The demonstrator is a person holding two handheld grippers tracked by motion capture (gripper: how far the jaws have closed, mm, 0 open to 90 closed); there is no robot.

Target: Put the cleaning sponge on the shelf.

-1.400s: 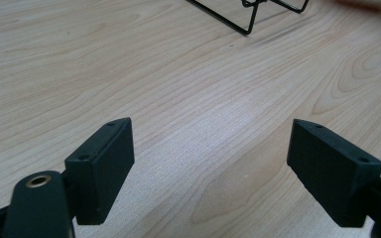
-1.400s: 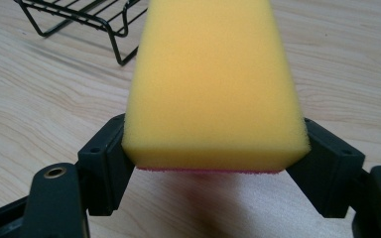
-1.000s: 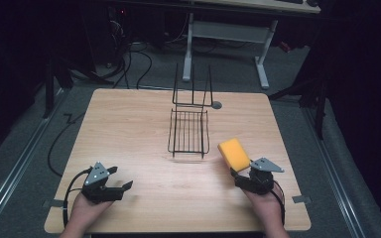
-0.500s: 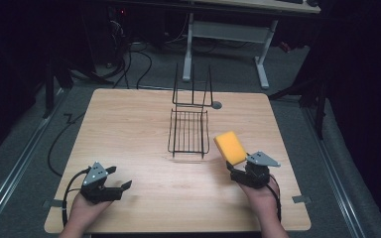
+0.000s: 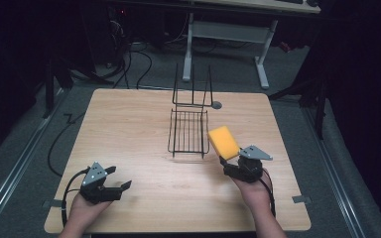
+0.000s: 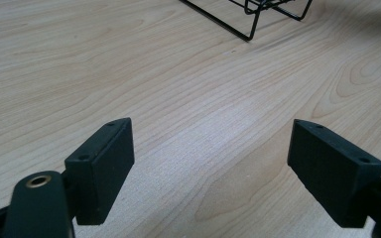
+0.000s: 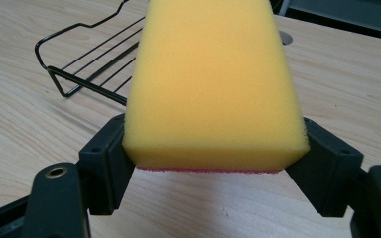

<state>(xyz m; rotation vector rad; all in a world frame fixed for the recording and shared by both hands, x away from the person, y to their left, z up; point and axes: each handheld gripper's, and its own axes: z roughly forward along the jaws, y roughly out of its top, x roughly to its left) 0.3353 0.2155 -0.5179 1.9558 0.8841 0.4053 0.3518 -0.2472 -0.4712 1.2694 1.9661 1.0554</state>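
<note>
A yellow sponge (image 5: 222, 142) with a red scouring underside is clamped between the jaws of my right gripper (image 5: 226, 161), held above the table just right of a black wire rack (image 5: 188, 131). In the right gripper view the sponge (image 7: 213, 84) stands tall between both jaws, with the rack (image 7: 92, 64) behind it at the left. My left gripper (image 5: 118, 179) rests low at the table's near left, jaws wide apart with nothing between them. The left gripper view shows bare wood between its jaws and a corner of the rack (image 6: 250, 15) far ahead.
The light wooden table (image 5: 129, 124) has a round grey cable port (image 5: 217, 105) behind the rack. The rack's upright wire back (image 5: 192, 91) rises at its far end. A white desk frame (image 5: 228, 34) and cables stand on the dark floor beyond.
My right gripper has carried the sponge a little left and forward, toward the rack's right side. The left gripper has stayed put.
</note>
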